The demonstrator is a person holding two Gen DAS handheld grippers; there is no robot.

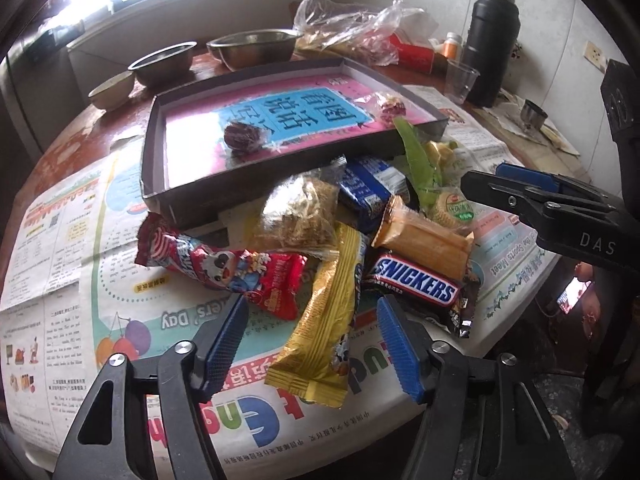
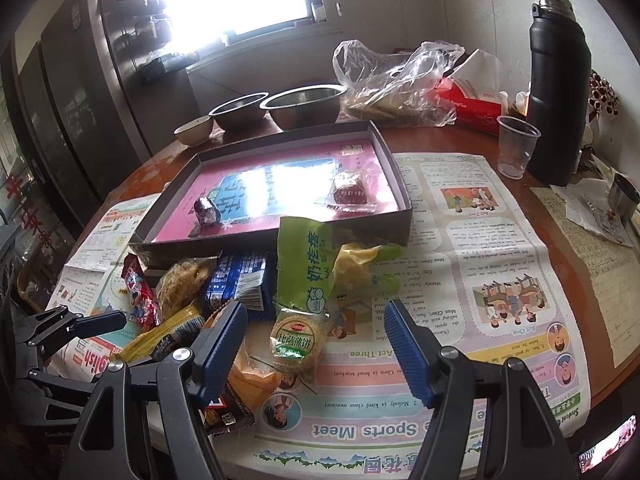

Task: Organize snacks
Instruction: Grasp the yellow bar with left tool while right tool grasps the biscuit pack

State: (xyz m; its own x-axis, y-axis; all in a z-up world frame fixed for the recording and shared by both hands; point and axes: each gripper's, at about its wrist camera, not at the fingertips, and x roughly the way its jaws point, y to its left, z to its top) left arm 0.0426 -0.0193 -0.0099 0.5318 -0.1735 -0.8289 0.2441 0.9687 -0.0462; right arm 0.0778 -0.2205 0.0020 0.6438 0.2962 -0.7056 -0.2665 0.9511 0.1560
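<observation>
Two grippers hang over a heap of wrapped snacks on a newspaper-covered table point(image 1: 60, 240), and we hold one in each hand. Our left gripper point(image 1: 312, 344) has its blue pads apart, and the lower end of the yellow wrapper point(image 1: 320, 320) lies in the gap between them; we cannot see either pad pressing on it. Just beyond the right pad sits the Snickers bar point(image 1: 416, 284), with the orange biscuit pack point(image 1: 424, 236) lying across its far edge. Beyond the left pad lies the red packet point(image 1: 224, 268), and straight ahead, further on, the clear bag of golden strands point(image 1: 300, 212) and the blue packet point(image 1: 368, 188).

Our right gripper point(image 2: 316, 336) also stands with its jaws apart, gripping nothing. Between its pads, a little ahead, rests the round green-labelled biscuit point(image 2: 296, 340) in clear wrap, apart from both. Past that rises the green pouch point(image 2: 308, 264), propped up against the front wall of the shallow box point(image 2: 392, 160). The other gripper shows at the far left of this view, beside the heap.

The box lies ahead of both grippers, just beyond the heap. Inside it, on the pink and blue sheet, lie two wrapped sweets, the dark foil one point(image 2: 208, 208) to the left and the red one point(image 2: 352, 192) to the right, well apart
</observation>
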